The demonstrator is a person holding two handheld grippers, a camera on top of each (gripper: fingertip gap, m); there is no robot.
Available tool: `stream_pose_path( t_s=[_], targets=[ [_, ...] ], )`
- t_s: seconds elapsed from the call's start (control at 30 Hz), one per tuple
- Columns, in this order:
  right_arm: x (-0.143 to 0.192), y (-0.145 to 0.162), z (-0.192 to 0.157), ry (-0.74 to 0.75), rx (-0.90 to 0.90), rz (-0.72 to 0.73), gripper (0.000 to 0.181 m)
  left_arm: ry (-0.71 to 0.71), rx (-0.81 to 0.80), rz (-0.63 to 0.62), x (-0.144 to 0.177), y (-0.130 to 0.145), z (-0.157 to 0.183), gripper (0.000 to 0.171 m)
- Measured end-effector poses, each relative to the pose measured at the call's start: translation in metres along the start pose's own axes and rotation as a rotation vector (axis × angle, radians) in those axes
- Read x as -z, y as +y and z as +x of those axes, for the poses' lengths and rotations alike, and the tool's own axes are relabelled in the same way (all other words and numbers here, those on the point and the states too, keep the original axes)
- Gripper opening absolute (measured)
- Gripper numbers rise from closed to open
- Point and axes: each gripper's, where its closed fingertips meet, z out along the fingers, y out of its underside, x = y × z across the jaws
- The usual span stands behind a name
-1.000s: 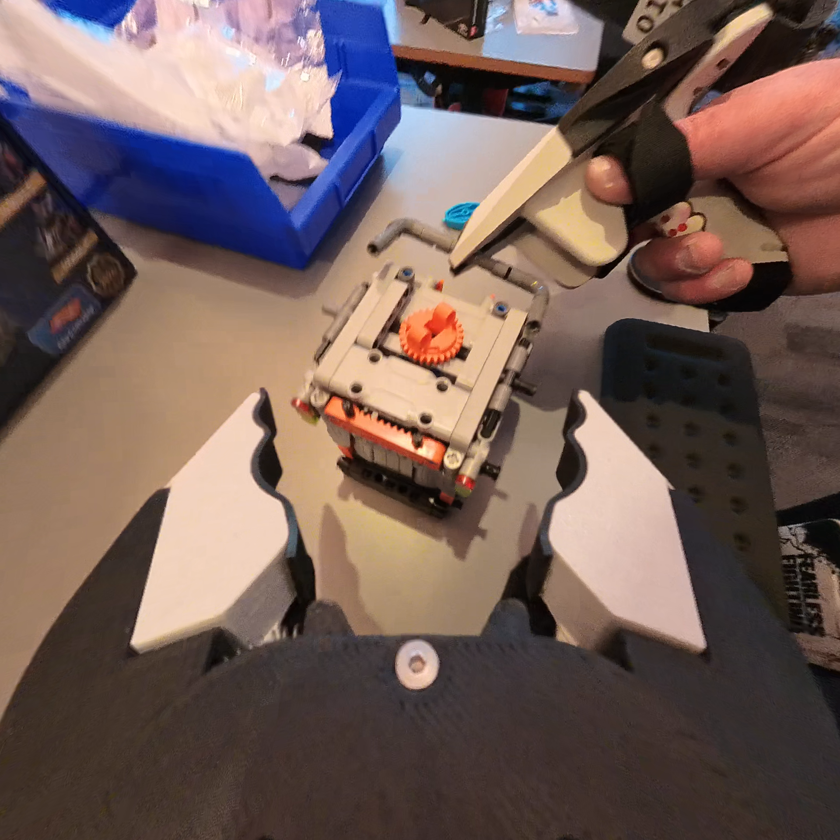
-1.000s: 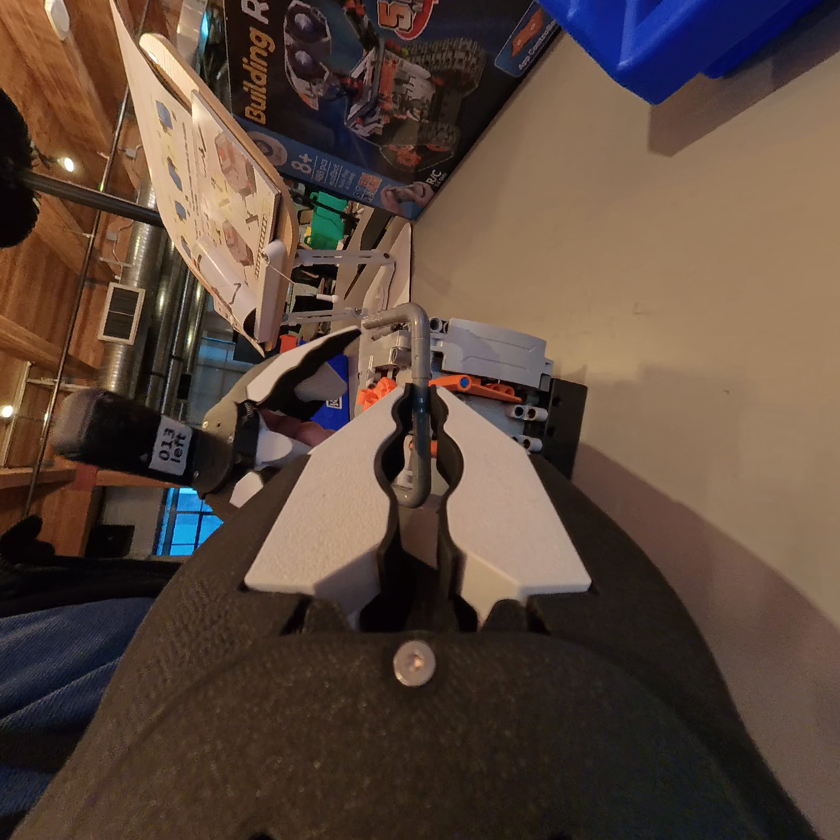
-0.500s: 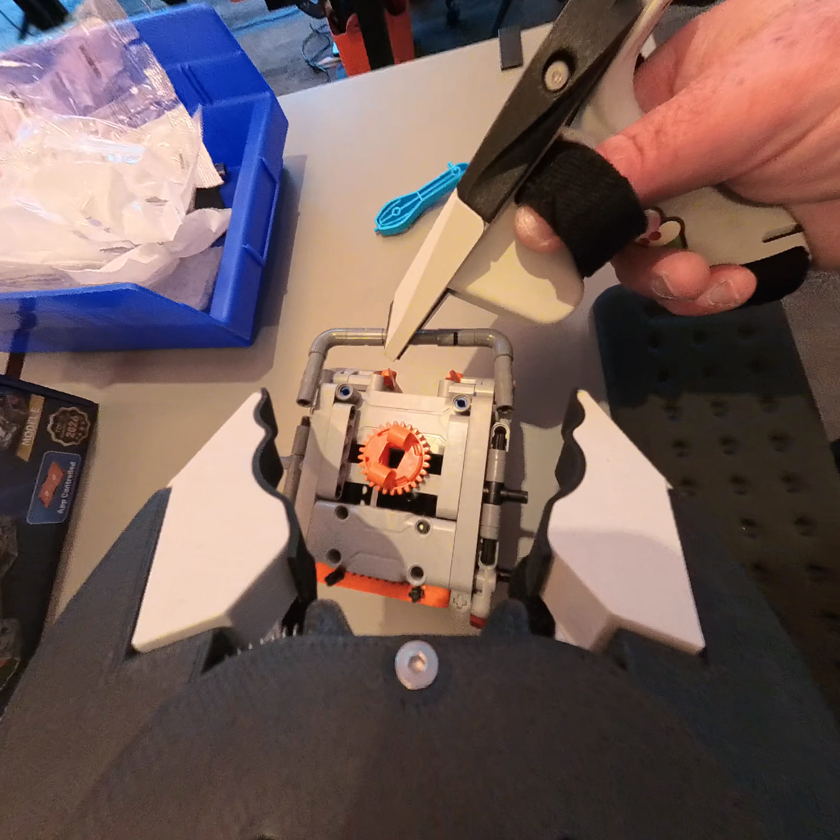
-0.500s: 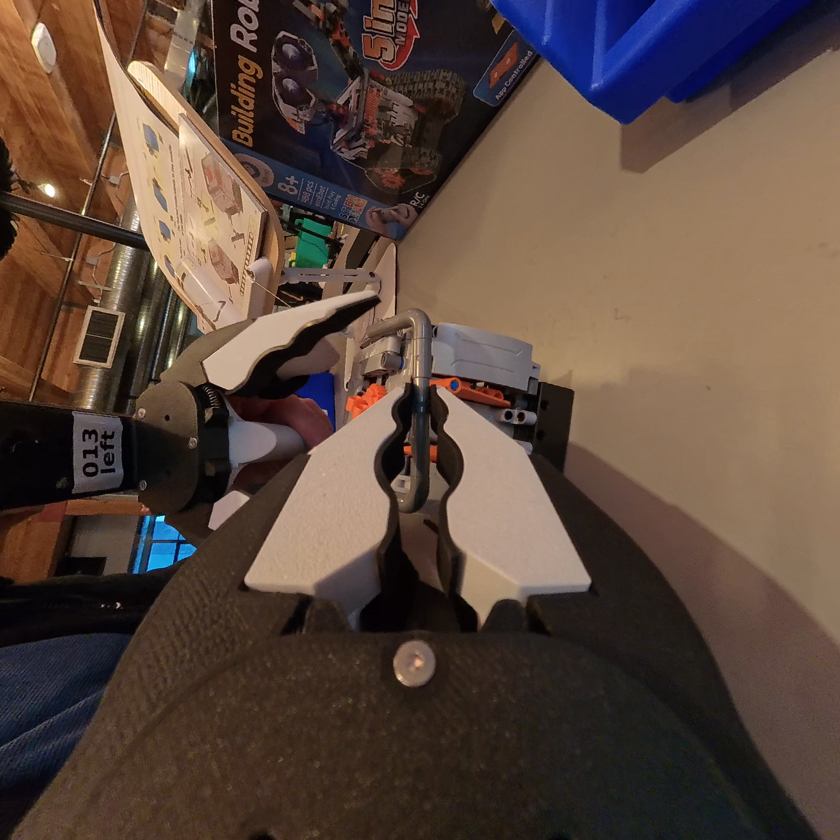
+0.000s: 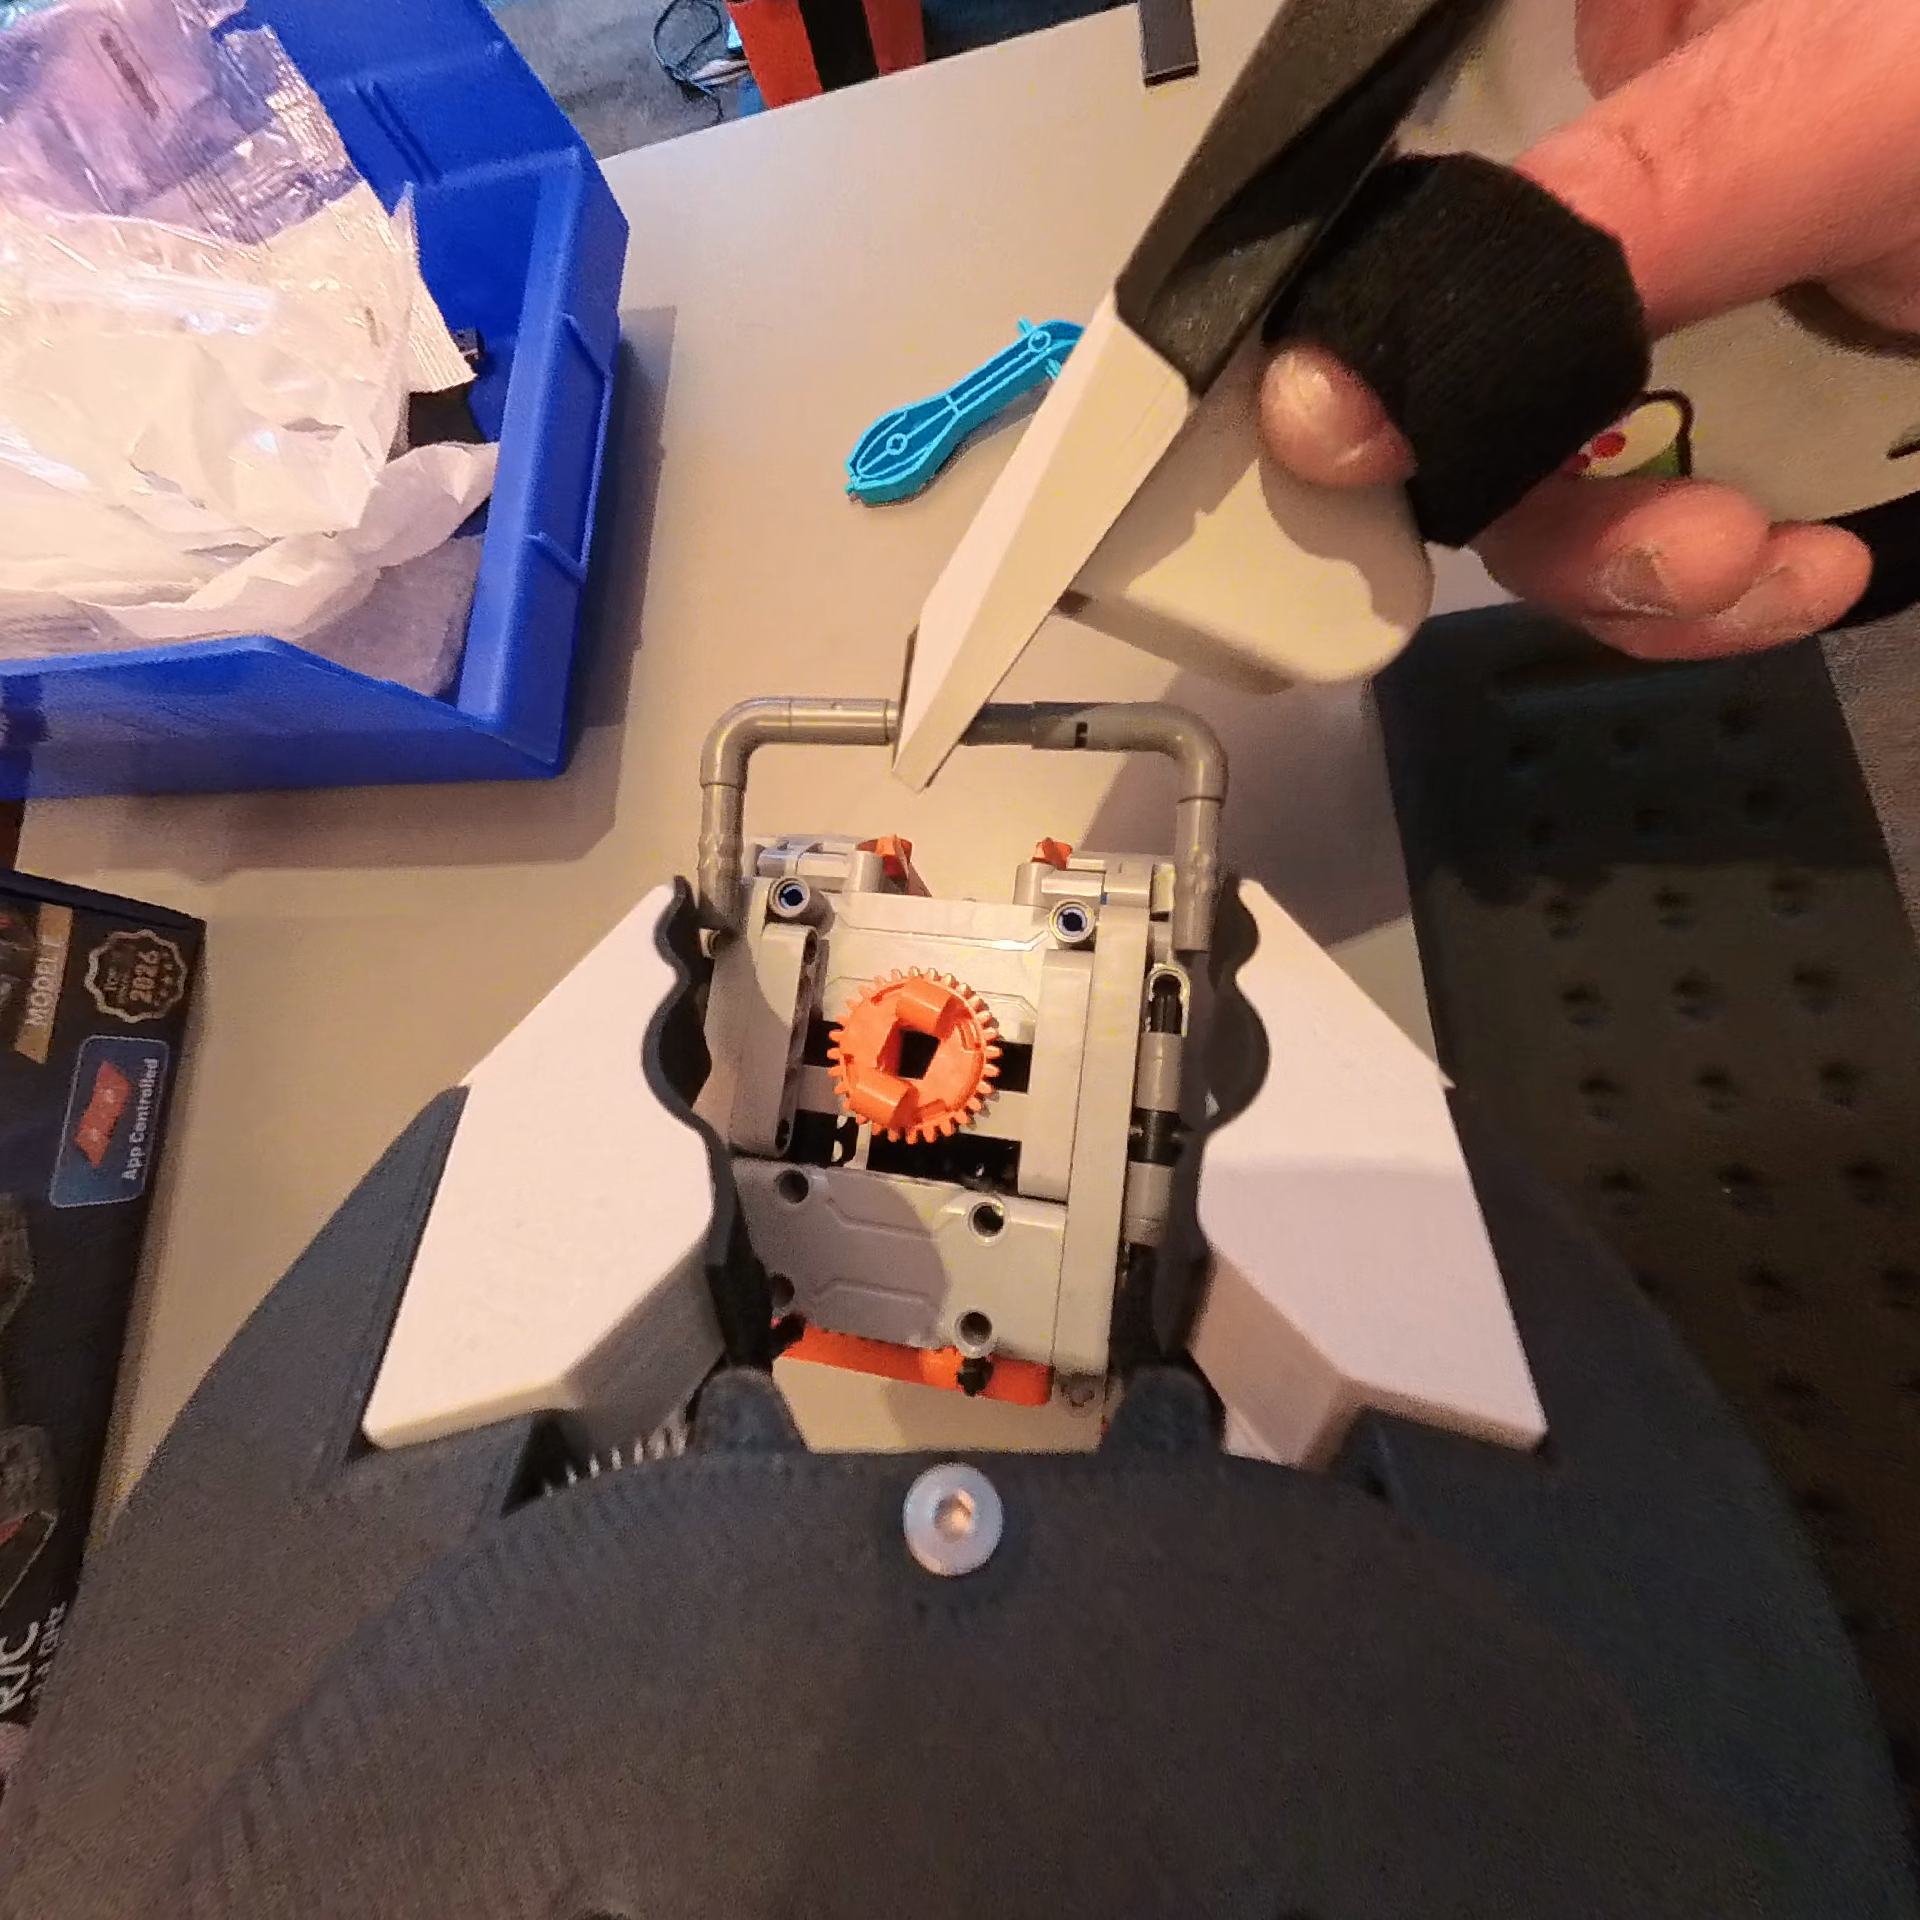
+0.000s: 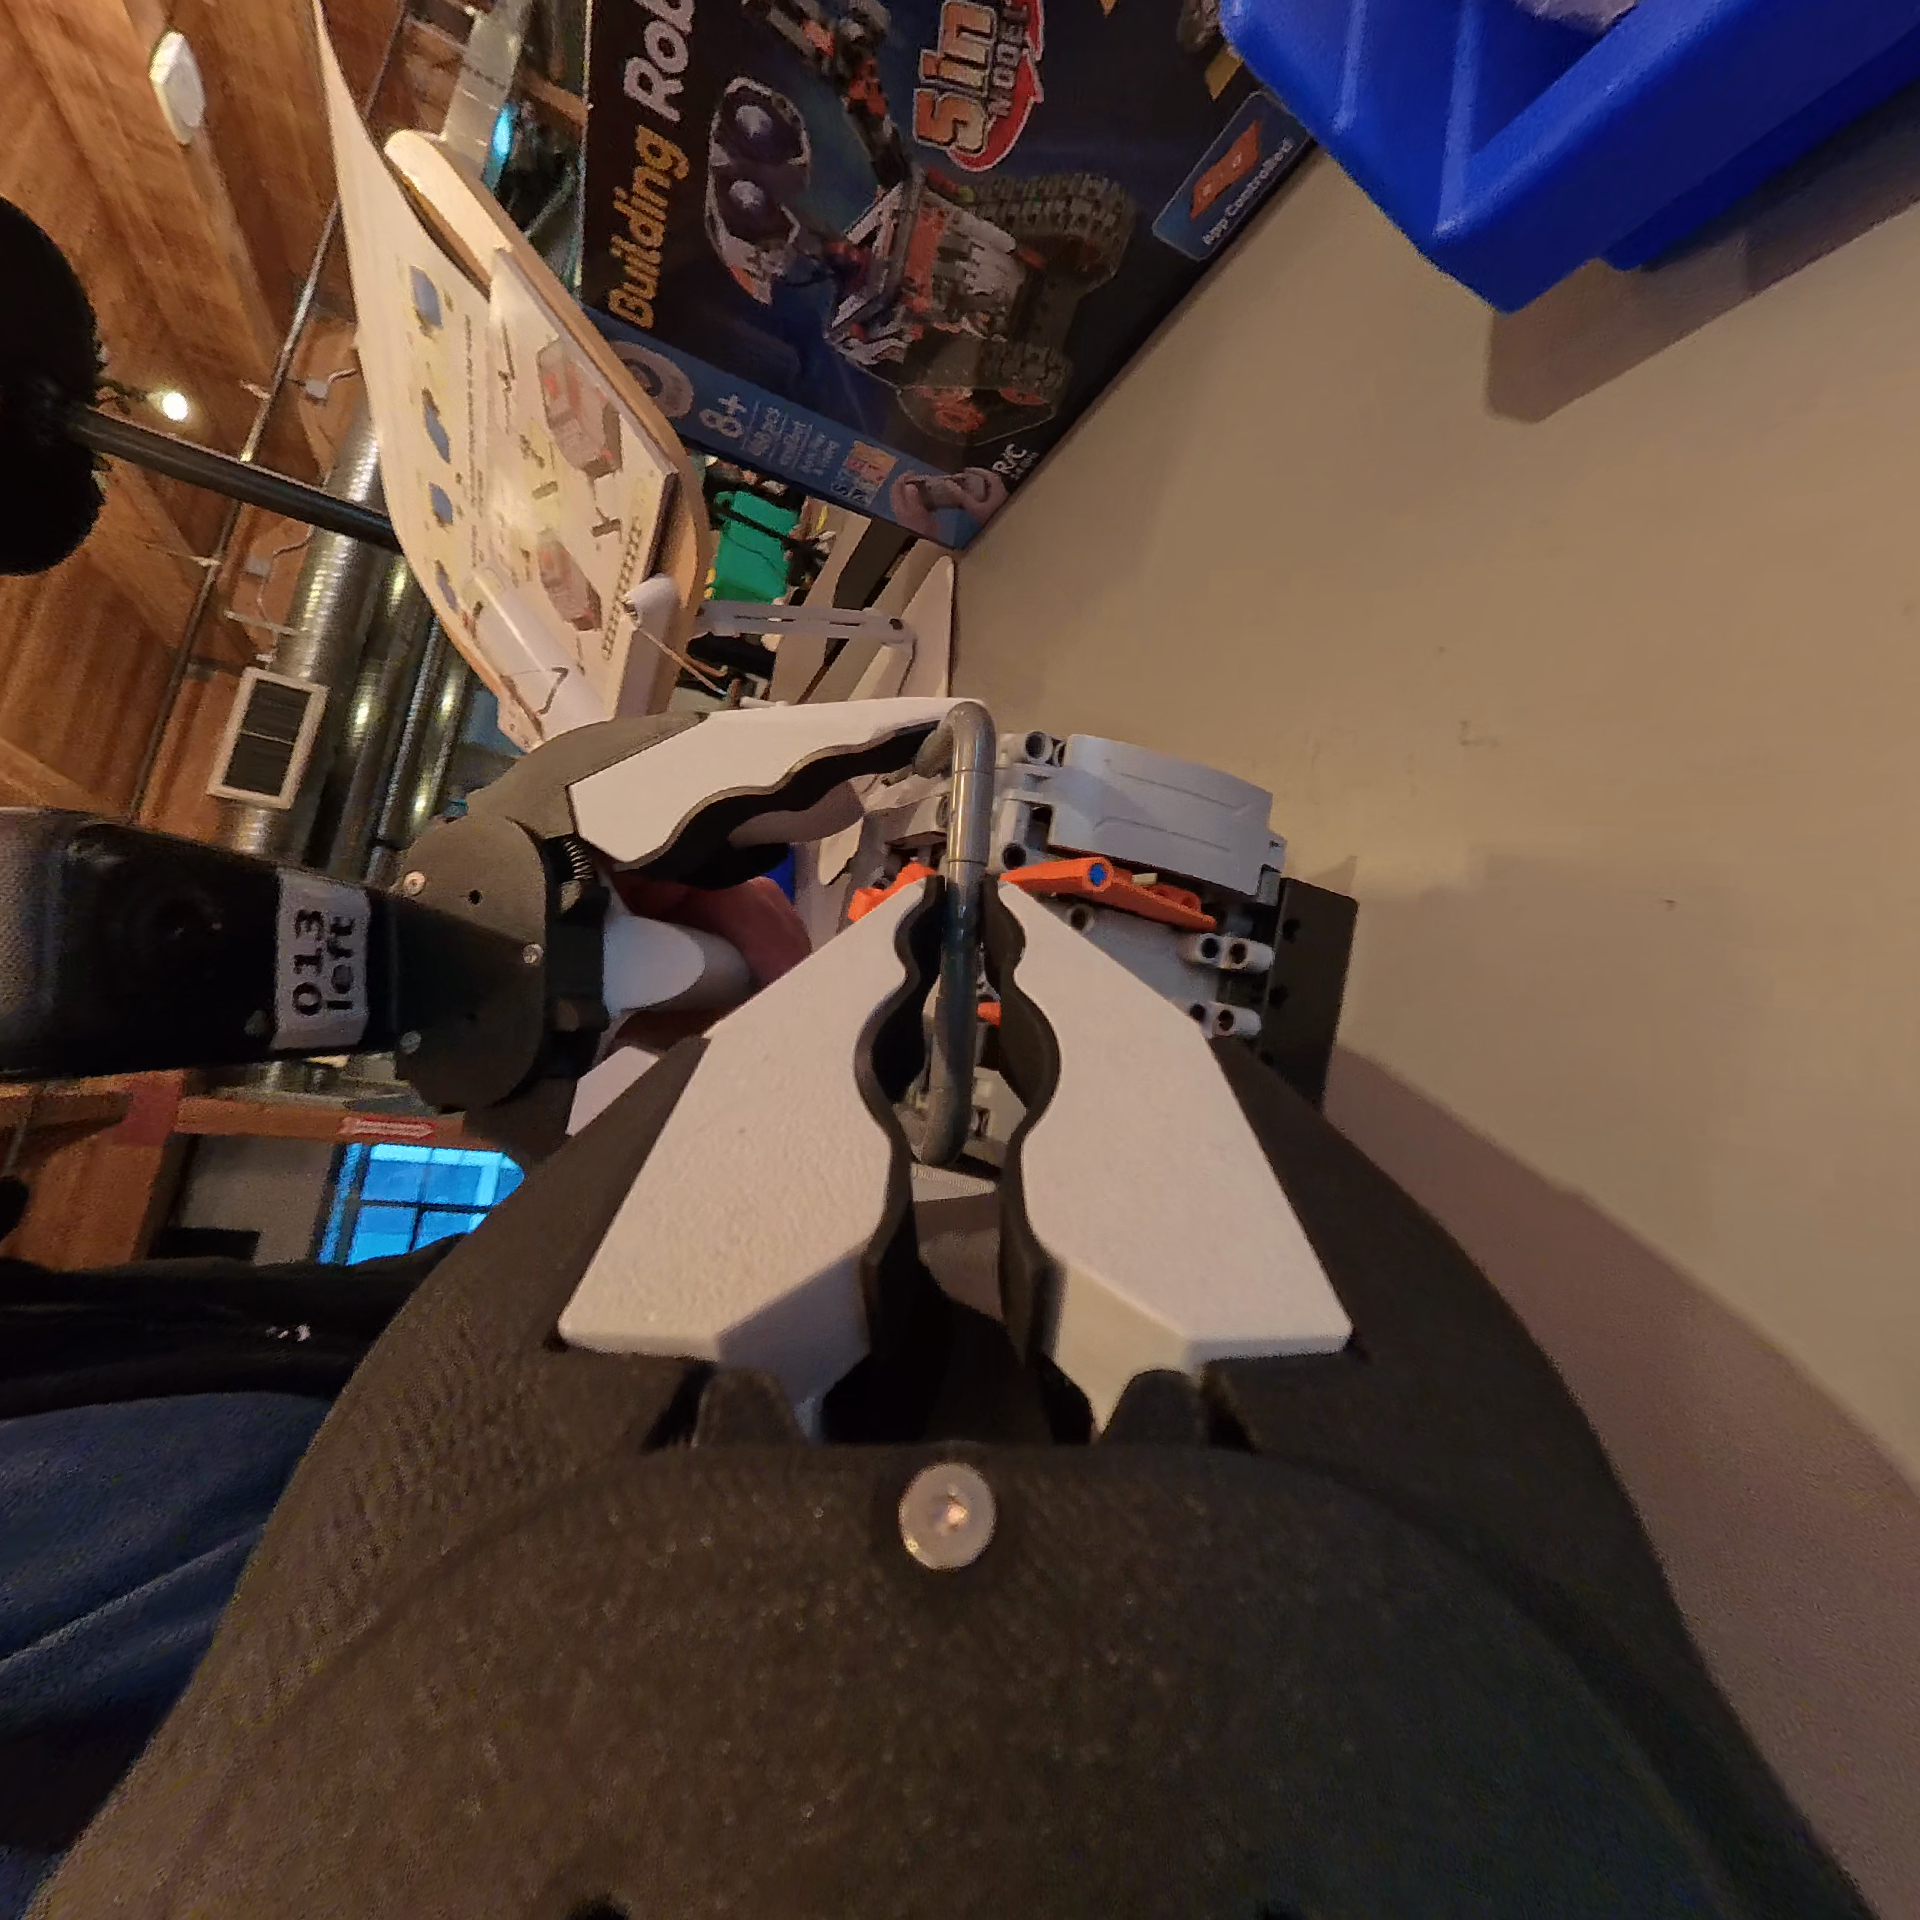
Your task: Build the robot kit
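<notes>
A grey and orange brick model [image 5: 914,1226] with an orange gear [image 5: 914,1055] on top stands on the grey table [image 5: 831,260]. My left gripper [image 5: 956,904] is shut on the model, one finger against each side. A grey U-shaped bar [image 5: 810,717] juts from the model's far side. My right gripper [image 6: 961,894] is shut on this bar [image 6: 964,810], and its tip [image 5: 914,748] shows in the left wrist view, held by a hand [image 5: 1714,468]. The model [image 6: 1143,810] and a left finger [image 6: 748,769] show in the right wrist view.
A blue bin [image 5: 540,416] with clear plastic bags [image 5: 208,364] stands at the far left. A teal tool [image 5: 956,416] lies beyond the model. A dark printed box [image 5: 73,1143] is at the left, a dark perforated mat [image 5: 1662,1039] at the right. An instruction sheet [image 6: 520,416] stands on a holder. The grippers are tip to tip, or close to it.
My left gripper has moved forward over the model and its fingers have closed onto the model's sides. The right gripper has stayed shut on the grey bar.
</notes>
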Motion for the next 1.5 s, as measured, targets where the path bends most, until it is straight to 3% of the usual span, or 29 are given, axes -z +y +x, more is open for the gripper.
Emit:
stream_pose_path(
  t_s=[0.37,0.5,1.2,1.5],
  targets=[
    [-0.001,-0.001,0.001,-0.058,-0.052,0.049,0.003,0.060,0.036,-0.008,0.003,0.003,-0.003,0.094],
    [-0.004,-0.002,0.001,-0.062,-0.058,0.071,0.003,0.055,0.057,-0.021,0.001,0.007,-0.007,0.105],
    [-0.010,0.001,0.007,-0.030,-0.055,0.049,0.004,0.058,-0.008,-0.014,0.001,0.004,-0.004,0.094],
    [-0.005,-0.006,0.005,-0.097,0.012,-0.025,0.023,0.097,0.000,0.004,0.003,0.007,-0.004,0.094]
  ],
)
